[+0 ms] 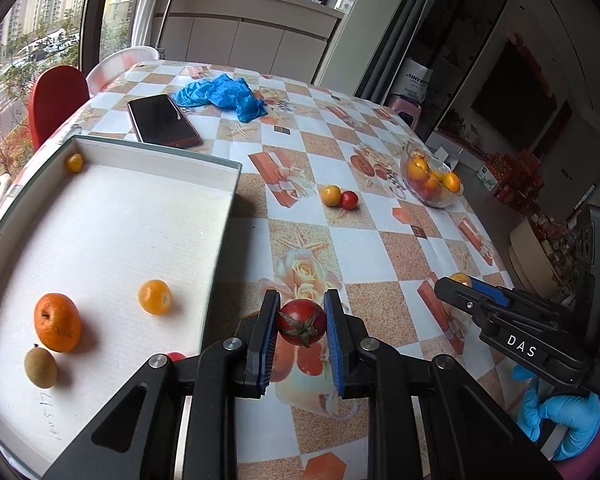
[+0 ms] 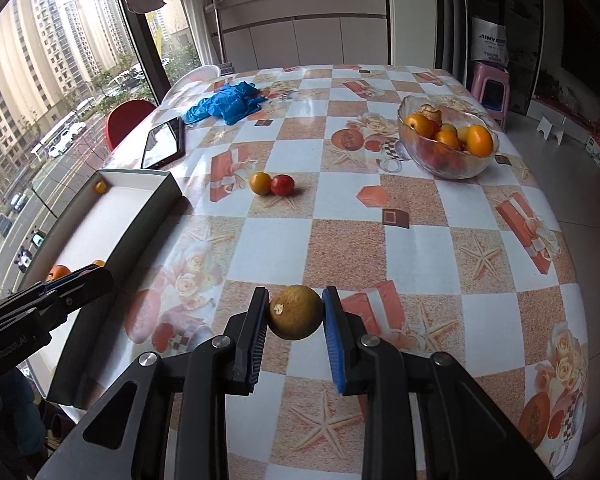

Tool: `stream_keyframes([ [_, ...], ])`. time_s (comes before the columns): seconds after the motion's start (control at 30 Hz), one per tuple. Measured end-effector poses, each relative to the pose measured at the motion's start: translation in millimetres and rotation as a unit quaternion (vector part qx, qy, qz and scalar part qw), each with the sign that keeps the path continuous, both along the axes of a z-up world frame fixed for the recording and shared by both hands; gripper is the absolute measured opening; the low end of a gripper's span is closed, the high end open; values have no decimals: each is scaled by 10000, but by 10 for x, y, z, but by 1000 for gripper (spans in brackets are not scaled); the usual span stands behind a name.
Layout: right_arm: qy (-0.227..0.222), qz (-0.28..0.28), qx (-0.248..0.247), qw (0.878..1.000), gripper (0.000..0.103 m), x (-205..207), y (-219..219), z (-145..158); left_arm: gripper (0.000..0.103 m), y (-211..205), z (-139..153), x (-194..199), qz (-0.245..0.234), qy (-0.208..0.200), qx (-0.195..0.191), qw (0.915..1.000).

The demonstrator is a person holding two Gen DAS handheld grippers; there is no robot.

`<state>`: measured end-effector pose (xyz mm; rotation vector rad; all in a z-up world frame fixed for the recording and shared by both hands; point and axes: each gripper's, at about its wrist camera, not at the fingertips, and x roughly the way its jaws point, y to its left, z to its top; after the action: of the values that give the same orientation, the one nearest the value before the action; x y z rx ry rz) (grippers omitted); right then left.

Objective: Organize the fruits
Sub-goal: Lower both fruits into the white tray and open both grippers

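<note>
Left gripper (image 1: 302, 322) is pinching a red tomato (image 1: 301, 321) between its blue pads, stem side facing the camera, held above the tablecloth just right of the white tray (image 1: 100, 240). In the tray off to its left: an orange (image 1: 57, 322), a smaller orange fruit (image 1: 155, 297), a brownish-green fruit (image 1: 40, 366), and one tiny yellow fruit (image 1: 75, 162) in the far corner. There's handwriting on the tray floor but I can't read it properly.

Right gripper (image 2: 295, 312) is clamped on a round brown fruit (image 2: 295, 312), also held over the table. Its body reads "DAS" in the left view; the left one shows something like "GalaRobot.AI", blurry.

Ahead of both tools, a yellow tomato (image 2: 260, 183) and a red one (image 2: 282, 185) sit touching on the table. Further off to the right is the glass bowl (image 2: 446, 160) of fruit. Phone (image 2: 164, 143) and crumpled blue gloves (image 2: 224, 102) far left. A white bag (image 2: 489, 44) behind says "SINVE…", cut off.
</note>
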<state>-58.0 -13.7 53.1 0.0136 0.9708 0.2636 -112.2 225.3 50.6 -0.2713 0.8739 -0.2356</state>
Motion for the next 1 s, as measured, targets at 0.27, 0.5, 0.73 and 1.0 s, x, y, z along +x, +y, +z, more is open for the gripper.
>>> stream_keyframes([
  [0.27, 12, 657, 56, 9978, 30, 103, 631, 113, 24, 485, 128, 30, 390, -236, 154, 9988],
  [0.5, 15, 1248, 6, 9922, 30, 172, 1249, 145, 24, 904, 131, 94, 838, -257, 273, 9958],
  [0.73, 149, 1581, -65, 9873, 30, 264, 1697, 52, 24, 1303, -13, 125, 1253, -90, 312, 9916],
  [1.0, 299, 1826, -199, 9825, 30, 370, 2069, -77, 24, 1503, -137, 152, 1431, 31, 319, 9892],
])
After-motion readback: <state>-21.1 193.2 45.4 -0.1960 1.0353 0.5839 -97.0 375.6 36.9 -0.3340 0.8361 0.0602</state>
